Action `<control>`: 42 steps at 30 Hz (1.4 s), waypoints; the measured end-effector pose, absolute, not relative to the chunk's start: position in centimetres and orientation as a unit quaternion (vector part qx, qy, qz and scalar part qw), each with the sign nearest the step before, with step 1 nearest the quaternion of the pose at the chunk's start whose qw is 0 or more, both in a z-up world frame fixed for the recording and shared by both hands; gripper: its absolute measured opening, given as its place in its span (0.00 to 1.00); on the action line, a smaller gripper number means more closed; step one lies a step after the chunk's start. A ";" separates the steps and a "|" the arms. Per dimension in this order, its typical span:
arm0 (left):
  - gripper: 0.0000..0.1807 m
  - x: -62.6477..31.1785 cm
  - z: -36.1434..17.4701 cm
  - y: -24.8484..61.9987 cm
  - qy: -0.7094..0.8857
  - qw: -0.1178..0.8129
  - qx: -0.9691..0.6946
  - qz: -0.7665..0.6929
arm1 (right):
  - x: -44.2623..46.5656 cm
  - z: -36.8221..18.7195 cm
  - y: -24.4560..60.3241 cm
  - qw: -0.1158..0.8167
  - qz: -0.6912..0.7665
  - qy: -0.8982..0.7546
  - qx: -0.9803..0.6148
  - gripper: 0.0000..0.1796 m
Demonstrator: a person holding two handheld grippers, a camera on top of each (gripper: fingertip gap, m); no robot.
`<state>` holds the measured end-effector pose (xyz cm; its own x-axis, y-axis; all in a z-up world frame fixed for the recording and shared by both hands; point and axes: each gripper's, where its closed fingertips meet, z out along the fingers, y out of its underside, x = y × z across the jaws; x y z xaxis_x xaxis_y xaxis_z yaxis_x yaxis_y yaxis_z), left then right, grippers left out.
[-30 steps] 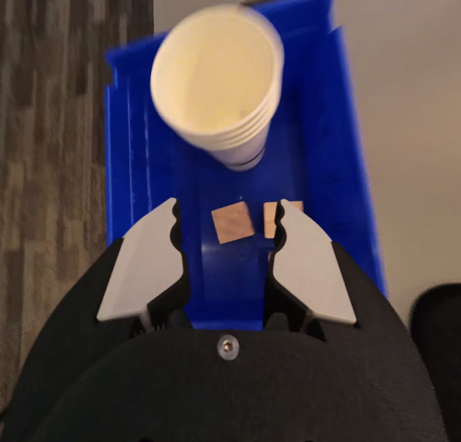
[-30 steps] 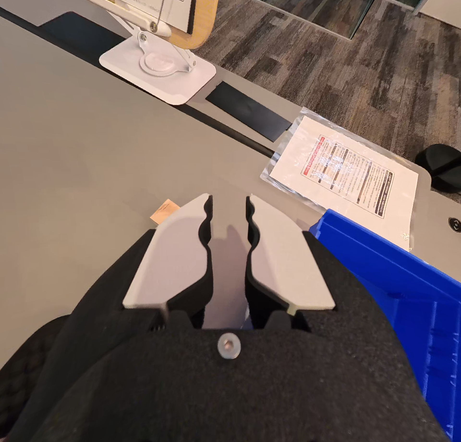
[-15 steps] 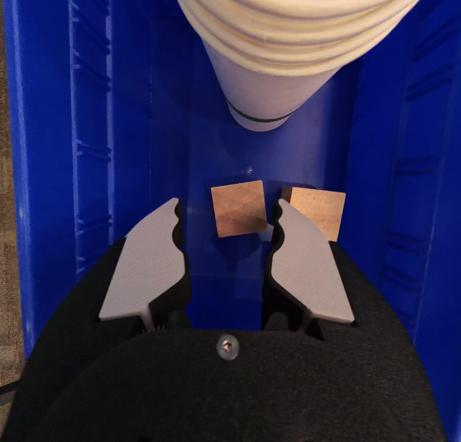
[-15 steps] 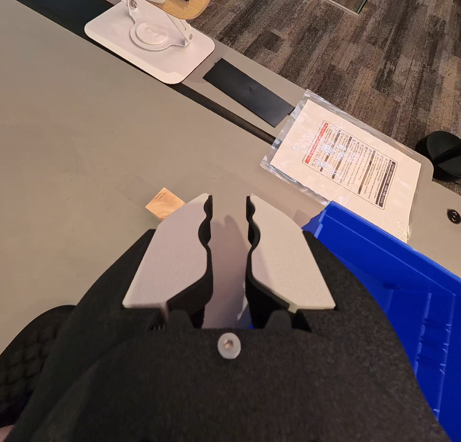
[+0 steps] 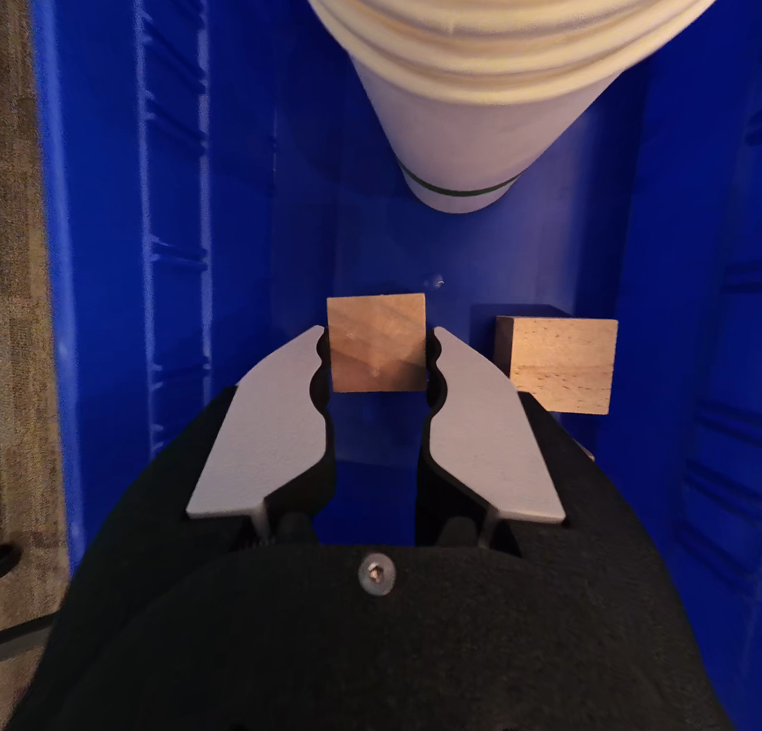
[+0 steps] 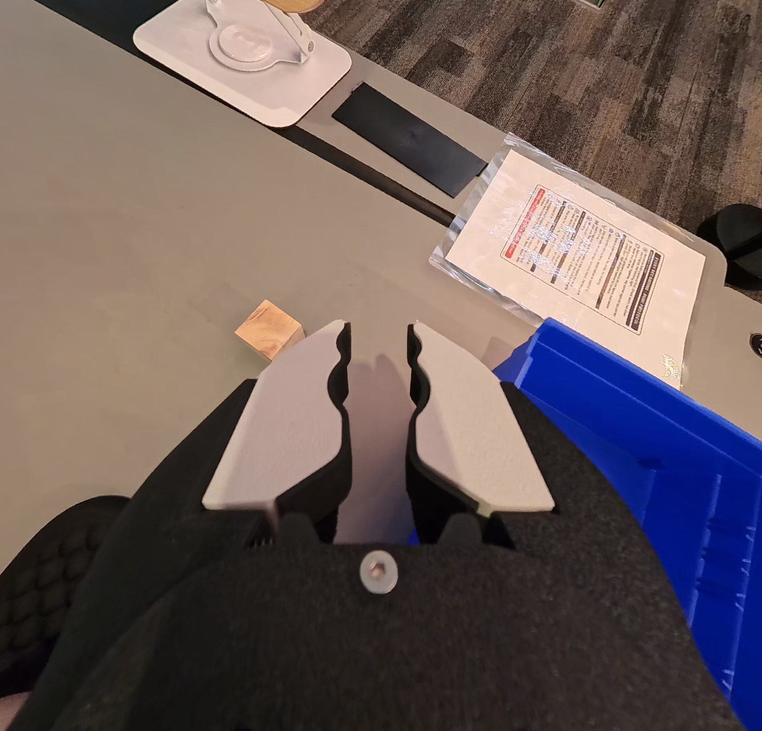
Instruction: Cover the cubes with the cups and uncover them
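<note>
Just dropped my left hand-held gripper (image 5: 377,354) deeper into the blue bin (image 5: 123,257); it's spread around a wooden cube (image 5: 377,342), not squeezing yet. Cup stack (image 5: 457,113) sits behind. Right hand-held gripper (image 6: 378,342) hovers part-open over the worktop (image 6: 144,237), beside another cube (image 6: 270,336).

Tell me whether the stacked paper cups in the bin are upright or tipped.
Upright: the cup stack stands base-down in the blue bin, rims uppermost.

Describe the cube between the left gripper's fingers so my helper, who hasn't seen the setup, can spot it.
Look inside the blue bin, below the stack of paper cups. Two wooden cubes sit on its floor; yours is the left cube, darker and browner, framed by the left gripper, while the right cube is paler.
</note>
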<state>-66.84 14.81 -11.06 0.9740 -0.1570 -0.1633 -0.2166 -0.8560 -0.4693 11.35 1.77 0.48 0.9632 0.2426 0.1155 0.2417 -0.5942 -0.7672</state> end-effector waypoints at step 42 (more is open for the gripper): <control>0.24 -10.8 -12.5 8.0 0.775 0.176 -0.599 -0.102 | 11.2 0.1 1.6 0.434 0.039 -0.147 -0.888 0.14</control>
